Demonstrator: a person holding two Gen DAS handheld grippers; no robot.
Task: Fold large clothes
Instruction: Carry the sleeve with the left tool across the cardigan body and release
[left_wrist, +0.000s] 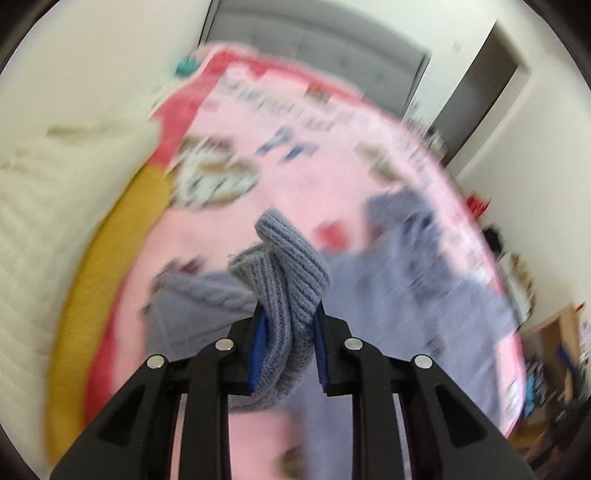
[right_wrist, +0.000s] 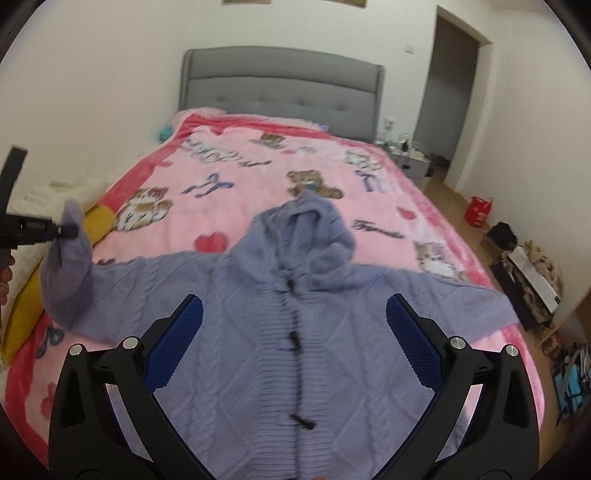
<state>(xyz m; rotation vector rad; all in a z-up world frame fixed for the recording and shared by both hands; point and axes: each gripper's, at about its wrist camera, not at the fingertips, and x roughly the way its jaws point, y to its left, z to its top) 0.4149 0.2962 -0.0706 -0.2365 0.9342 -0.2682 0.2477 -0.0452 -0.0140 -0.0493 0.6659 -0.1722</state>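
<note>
A lilac knitted hooded cardigan (right_wrist: 280, 332) lies face up on a pink blanket (right_wrist: 258, 173), hood toward the headboard, sleeves spread to both sides. My left gripper (left_wrist: 288, 321) is shut on the ribbed cuff of the left sleeve (left_wrist: 291, 266) and holds it lifted above the bed; it shows at the left of the right wrist view (right_wrist: 66, 230), with the sleeve (right_wrist: 70, 273) hanging from it. My right gripper (right_wrist: 295, 314) is open and empty, hovering over the cardigan's lower front. The left wrist view is motion-blurred.
A grey padded headboard (right_wrist: 280, 85) stands at the far end. A yellow pillow (right_wrist: 29, 295) and white bedding (right_wrist: 44, 195) lie along the bed's left side. A nightstand (right_wrist: 410, 158), a red bag (right_wrist: 478, 210) and clutter (right_wrist: 528, 273) stand on the floor at right.
</note>
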